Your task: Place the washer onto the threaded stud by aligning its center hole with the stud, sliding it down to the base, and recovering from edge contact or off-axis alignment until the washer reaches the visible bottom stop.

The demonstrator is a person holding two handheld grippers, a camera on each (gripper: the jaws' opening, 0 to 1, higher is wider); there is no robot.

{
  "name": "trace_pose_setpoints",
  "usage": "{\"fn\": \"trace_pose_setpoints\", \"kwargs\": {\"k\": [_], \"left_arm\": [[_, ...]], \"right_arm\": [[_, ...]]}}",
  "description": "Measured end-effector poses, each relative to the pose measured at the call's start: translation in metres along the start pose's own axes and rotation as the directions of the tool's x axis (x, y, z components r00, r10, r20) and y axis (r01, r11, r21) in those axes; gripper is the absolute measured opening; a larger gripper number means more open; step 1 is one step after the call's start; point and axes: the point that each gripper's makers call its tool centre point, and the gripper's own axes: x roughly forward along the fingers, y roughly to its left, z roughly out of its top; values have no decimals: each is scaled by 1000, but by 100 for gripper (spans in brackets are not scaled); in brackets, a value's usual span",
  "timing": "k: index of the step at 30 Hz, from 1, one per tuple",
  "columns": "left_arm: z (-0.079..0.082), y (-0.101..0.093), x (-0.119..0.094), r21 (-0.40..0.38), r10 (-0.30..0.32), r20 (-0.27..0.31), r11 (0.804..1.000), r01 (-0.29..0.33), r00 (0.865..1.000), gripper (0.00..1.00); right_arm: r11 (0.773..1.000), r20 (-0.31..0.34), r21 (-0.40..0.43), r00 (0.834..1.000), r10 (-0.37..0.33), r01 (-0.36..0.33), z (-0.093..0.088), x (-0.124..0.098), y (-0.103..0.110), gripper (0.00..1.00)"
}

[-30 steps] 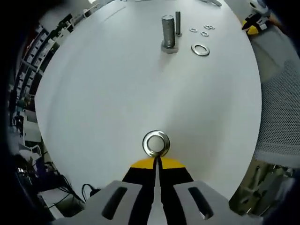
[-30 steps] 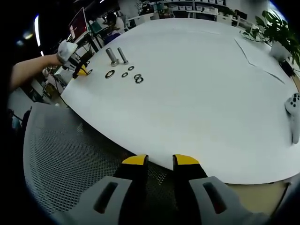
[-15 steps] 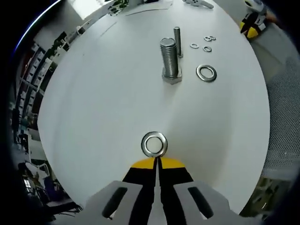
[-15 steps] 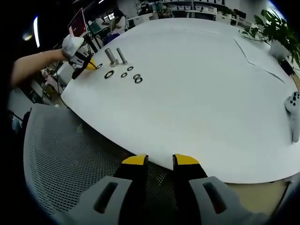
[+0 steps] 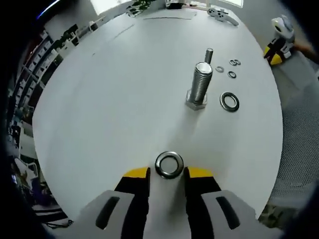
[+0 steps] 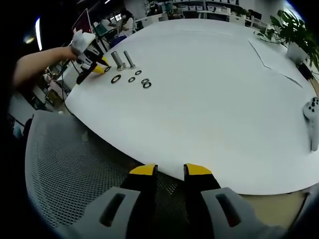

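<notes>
a: what are the left tongs (image 5: 168, 173) doing right now?

b: they're standing parted, with the washer (image 5: 169, 165) sitting between the two yellow tips. i can't tell whether the tips are touching its rim or whether it's lying on the white bench (image 5: 109, 99). the big threaded stud (image 5: 200, 84) is standing upright on its hex base, well beyond the washer and a little to the right.

a: how is that washer going to handle?

b: i'm judging it as a thin, stiff steel ring, light and slick, likely to skate on the bench or pop out of a pinch. taking it by the outer rim on opposite sides is looking best, leaving the hole free.

a: anything else around the stud?

b: a dark spare washer (image 5: 230, 101) is lying just right of the stud's base, a thinner bolt (image 5: 209, 55) is standing behind it, and a few small washers (image 5: 232, 68) are lying past that.

a: and the right tongs (image 6: 171, 171)?

b: they're hanging slightly parted with nothing between them, over a mesh chair back (image 6: 75, 164) at the bench edge, well apart from the stud.
</notes>
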Motion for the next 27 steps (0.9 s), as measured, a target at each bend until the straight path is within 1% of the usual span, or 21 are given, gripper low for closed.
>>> {"fn": "trace_pose_setpoints", "kwargs": {"k": [1,2,3,4,6,8,11,16,17,20,22,23,25,27], "left_arm": [[-1,-1,1,-9,-21,-9,1000,21,1000,23],[0,1,1,2,-23,-13,1000,23,1000,22],[1,0,1,29,-30,-22,999,31,999,23],[2,-2,1,35,-35,-35,999,36,999,22],[3,-3,2,43,-33,-50,998,35,998,22],[4,-6,1,68,-38,-73,997,43,997,22],[5,-5,0,56,-41,-97,997,47,994,22],[5,-10,-2,89,-32,-122,995,43,992,21],[6,-11,-2,111,-33,-117,993,46,993,21],[7,-13,-3,136,-27,-110,990,42,994,20],[10,-14,-2,134,-26,-88,990,38,996,19],[13,-15,-1,122,-22,-64,992,29,998,19],[15,-17,-1,127,-19,-46,992,25,999,19],[17,-15,-1,120,1,-32,993,3,999,19]], "right_arm": [[1000,-1,0,1000,0,0,0,0,0,24],[1000,-1,2,1000,0,0,0,0,0,24],[1000,-1,2,1000,0,0,0,0,0,24],[1000,-2,2,1000,0,0,0,0,0,24],[1000,-3,1,1000,0,0,0,0,0,24],[1000,-4,2,1000,0,0,-1,0,0,24],[1000,-5,2,1000,0,0,-1,0,0,24],[1000,-5,4,1000,0,0,-1,0,0,24],[1000,-4,4,1000,0,1,-1,0,0,24],[1000,-4,4,1000,-1,1,0,0,0,24],[1000,-4,4,1000,-1,1,0,0,0,24],[1000,-4,4,1000,-1,1,0,0,0,24],[1000,-4,3,1000,-1,1,0,0,0,24],[1000,-3,3,1000,-1,1,0,0,0,24]]}}
